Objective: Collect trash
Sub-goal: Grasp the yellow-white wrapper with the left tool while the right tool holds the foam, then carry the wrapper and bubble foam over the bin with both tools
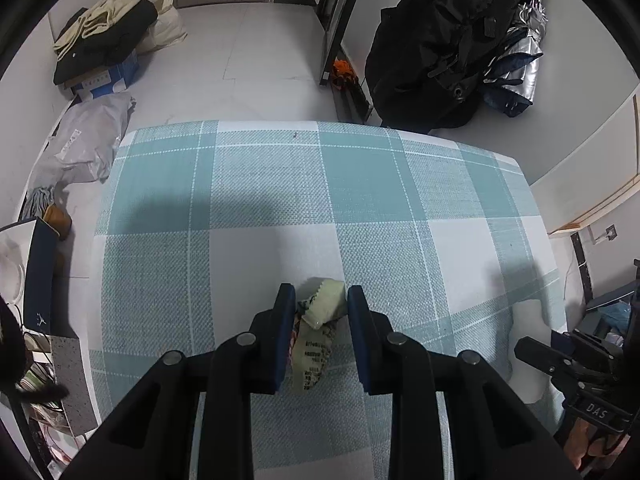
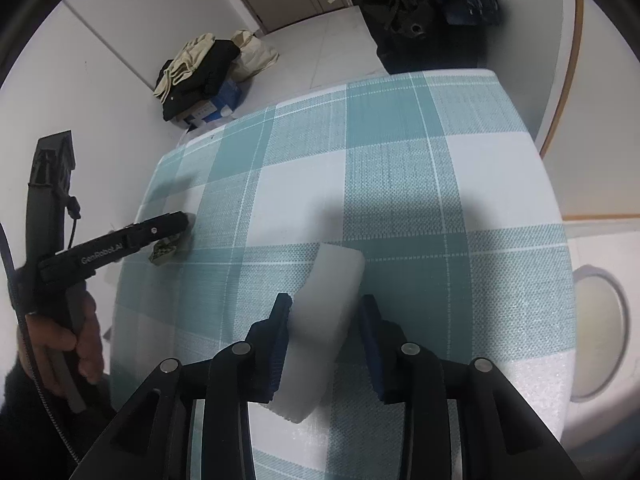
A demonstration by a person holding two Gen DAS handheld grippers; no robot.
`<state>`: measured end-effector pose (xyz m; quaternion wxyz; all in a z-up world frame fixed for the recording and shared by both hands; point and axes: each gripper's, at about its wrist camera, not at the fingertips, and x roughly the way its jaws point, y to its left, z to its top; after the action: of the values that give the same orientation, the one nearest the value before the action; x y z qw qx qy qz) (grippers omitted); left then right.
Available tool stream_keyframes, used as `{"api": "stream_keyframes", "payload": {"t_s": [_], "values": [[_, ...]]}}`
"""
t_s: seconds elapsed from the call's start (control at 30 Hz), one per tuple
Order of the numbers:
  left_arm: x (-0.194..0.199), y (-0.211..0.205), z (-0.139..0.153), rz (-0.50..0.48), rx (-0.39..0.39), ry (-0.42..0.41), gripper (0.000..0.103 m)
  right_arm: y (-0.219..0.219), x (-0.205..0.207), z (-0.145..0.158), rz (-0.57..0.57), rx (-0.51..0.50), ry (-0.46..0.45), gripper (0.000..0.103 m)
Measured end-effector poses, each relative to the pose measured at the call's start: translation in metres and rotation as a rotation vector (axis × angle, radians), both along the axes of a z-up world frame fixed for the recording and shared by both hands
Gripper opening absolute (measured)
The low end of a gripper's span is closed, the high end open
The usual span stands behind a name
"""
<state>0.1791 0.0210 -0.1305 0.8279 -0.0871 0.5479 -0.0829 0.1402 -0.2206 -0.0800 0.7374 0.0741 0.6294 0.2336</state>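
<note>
A crumpled pale green and printed wrapper (image 1: pixel 318 334) lies on the teal and white checked tablecloth (image 1: pixel 280 184). My left gripper (image 1: pixel 321 300) straddles it, fingers open on either side; the left finger touches the wrapper. It also shows in the right wrist view (image 2: pixel 164 251) under the left gripper (image 2: pixel 176 228). A white foam block (image 2: pixel 320 328) lies on the cloth between the open fingers of my right gripper (image 2: pixel 326 308), touching the left finger. The block shows at the table's right edge in the left wrist view (image 1: pixel 528 344).
Piled clothes on a blue box (image 1: pixel 104 52) and a grey plastic bag (image 1: pixel 84 140) lie on the floor to the left. A black jacket and silver umbrella (image 1: pixel 460 40) hang beyond the table's far edge. A round white bin (image 2: pixel 600 332) stands right of the table.
</note>
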Motion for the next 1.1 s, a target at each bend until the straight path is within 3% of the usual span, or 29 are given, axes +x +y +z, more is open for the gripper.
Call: {"api": "stream_keyframes", "payload": {"t_s": [0.2,0.53,1.1], "values": [[-0.001,0.003,0.001,-0.007,-0.028,0.009,0.022,0.006,-0.007,0.005,0.043,0.005,-0.044,0.025],[-0.008,0.009,0.003,-0.006,-0.065,0.016,0.021,0.006,-0.013,0.014,0.038,0.033,-0.069,0.024],[-0.040,0.011,0.044,-0.003,-0.146,-0.088,0.021,0.006,-0.038,0.068,0.032,0.088,-0.165,0.023]]}}
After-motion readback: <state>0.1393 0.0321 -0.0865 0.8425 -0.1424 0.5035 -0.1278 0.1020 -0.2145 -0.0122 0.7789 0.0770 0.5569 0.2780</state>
